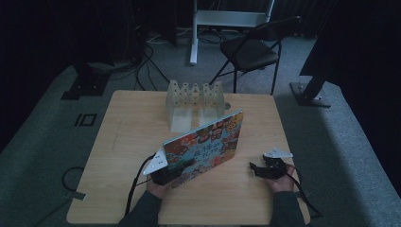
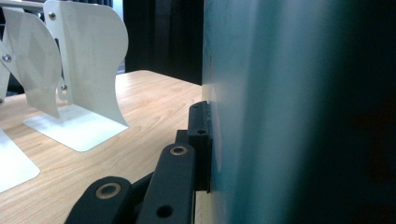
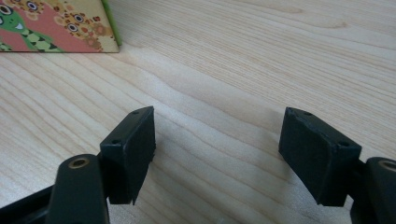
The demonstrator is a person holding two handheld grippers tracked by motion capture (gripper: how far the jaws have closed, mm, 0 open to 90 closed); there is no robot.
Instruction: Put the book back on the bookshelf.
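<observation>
Left gripper (image 1: 176, 171) is clamped on the lower left corner of a picture book (image 1: 208, 144); in the left gripper view one black pad (image 2: 200, 140) presses flat against the book's teal face (image 2: 280, 112). Standing on its bottom edge near the middle of the surface (image 1: 127, 127), the book tilts with its colourful cover toward the person. Right gripper (image 1: 265, 169) rests to the right of the book, apart from it, jaws spread with nothing between them — its own view shows bare wood grain between the two pads (image 3: 135, 149) and a corner of the cover (image 3: 56, 25) farther off.

Step in hand, as judged: the book is raised upright and gripped, ready for transfer to the white divider rack (image 1: 195, 104) that stands just behind it at the far side of the surface. The rack's curved white plates (image 2: 88, 60) appear close in the left gripper view.

Next move calls for:
- lifting the book clear of the surface without letting it pivot in the single-corner grip;
- aligning its bottom edge with one slot between the plates;
- support from the free gripper at the right edge, if the book sways.

Writing: large characters run across the cover among cartoon figures — too small and blurred to read. No brand marks are legible.
</observation>
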